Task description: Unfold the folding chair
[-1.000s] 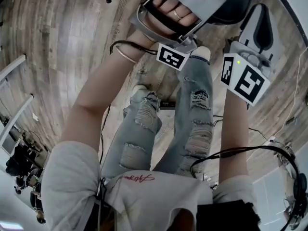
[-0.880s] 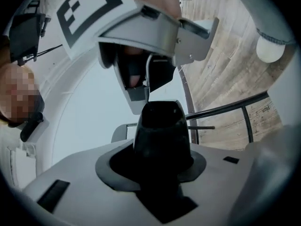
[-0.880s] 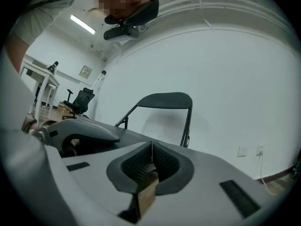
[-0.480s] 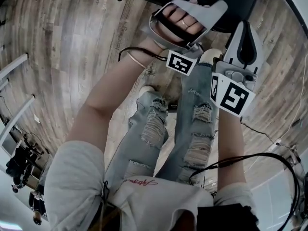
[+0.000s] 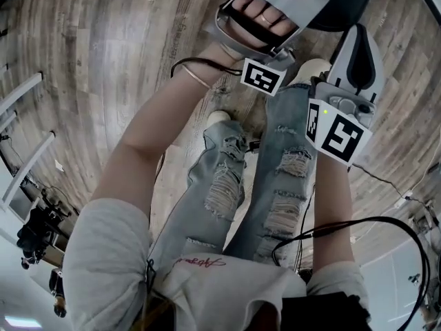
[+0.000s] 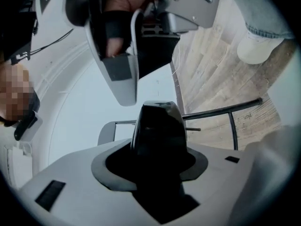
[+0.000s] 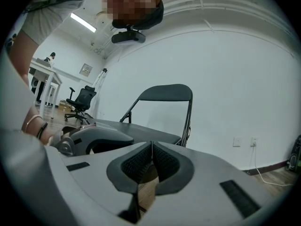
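Before one folding chair (image 7: 164,108) hover two hand-held grippers (image 6: 157,142) (image 7: 151,166).

Chair frame (image 6: 221,110) (black tubing), pale shoe (image 6: 257,51), floorboards (image 6: 207,67)

I see a black folding chair (image 7: 167,92), a white wall (image 7: 235,79), grey-brown wood-grain floor (image 5: 96,54) and faded blue jeans (image 5: 282,157).

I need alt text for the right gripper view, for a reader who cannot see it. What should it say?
A dark folding chair stands unfolded before a white wall. At the bottom, the right gripper has its jaws shut with nothing between them; an office chair stands far left.
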`<state>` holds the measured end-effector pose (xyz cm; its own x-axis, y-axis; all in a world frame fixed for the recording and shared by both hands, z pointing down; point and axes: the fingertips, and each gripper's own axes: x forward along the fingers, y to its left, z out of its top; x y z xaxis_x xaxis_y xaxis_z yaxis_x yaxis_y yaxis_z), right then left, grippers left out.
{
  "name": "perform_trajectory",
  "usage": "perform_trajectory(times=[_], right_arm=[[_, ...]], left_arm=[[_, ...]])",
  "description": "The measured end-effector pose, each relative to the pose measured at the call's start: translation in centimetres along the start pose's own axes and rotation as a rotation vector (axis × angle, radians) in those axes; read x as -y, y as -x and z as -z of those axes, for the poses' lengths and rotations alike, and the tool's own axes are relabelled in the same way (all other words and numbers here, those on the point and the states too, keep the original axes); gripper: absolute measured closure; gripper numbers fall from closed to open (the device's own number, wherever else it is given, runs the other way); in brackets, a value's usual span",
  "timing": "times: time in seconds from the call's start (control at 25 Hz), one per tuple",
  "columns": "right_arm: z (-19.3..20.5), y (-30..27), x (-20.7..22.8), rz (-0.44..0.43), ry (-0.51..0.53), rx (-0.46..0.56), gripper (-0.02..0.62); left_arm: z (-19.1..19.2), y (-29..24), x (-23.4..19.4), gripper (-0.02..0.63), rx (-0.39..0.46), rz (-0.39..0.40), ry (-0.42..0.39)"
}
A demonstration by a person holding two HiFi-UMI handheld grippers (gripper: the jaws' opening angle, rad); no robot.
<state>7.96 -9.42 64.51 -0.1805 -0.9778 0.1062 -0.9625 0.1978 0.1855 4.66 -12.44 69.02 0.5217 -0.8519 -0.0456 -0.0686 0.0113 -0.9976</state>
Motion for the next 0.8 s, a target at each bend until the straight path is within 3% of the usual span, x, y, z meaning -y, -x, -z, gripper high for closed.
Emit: perform_trajectory(times=[0.16,0.24,0.36,0.56,0.6,0.64,0.68,0.72,0.8], right_arm=[[-2.7,3.0,-0.8,-0.011,-0.025,0.025,0.574],[-3.8,4.9,-1.4,-0.032,-0.016,0.042,0.574],[-5.0,6.1,-1.8,-0.044,-0.032,0.064,0.574],[-9.2,7.6,-2.9,-0.094,-0.031,0.104,0.574],[-10.9,8.0,-2.8,-0.101,-0.022,0.121,0.574],[-12.8,8.4,-2.8,-0.106,-0.012,0.139,0.574],[-14.8,8.8,-2.8,-0.111,-0.007,0.154,0.574],[-16.9,9.2,-2.9,-0.116,-0.011,0.164,0.574],[-21.3,10.2,-3.0,-0.132,-0.045,0.168,0.574]], left_arm=[[-0.1,0.1,0.4,0.357,0.02,0.046,0.004],[-0.2,0.9,0.2,0.303,0.049,0.03,0.081],[2.6,2.8,-0.9,0.198,-0.045,0.035,0.292],[8.1,10.4,-4.6,0.204,-0.295,-0.013,0.663],[8.4,11.7,-6.6,0.217,-0.317,-0.031,0.76],[8.5,12.7,-9.1,0.269,-0.335,-0.062,0.859],[8.5,13.6,-12.1,0.463,-0.355,-0.105,0.948],[8.3,14.1,-15.3,0.589,-0.372,-0.149,1.024],[7.3,14.1,-21.8,0.591,-0.376,-0.198,1.153]])
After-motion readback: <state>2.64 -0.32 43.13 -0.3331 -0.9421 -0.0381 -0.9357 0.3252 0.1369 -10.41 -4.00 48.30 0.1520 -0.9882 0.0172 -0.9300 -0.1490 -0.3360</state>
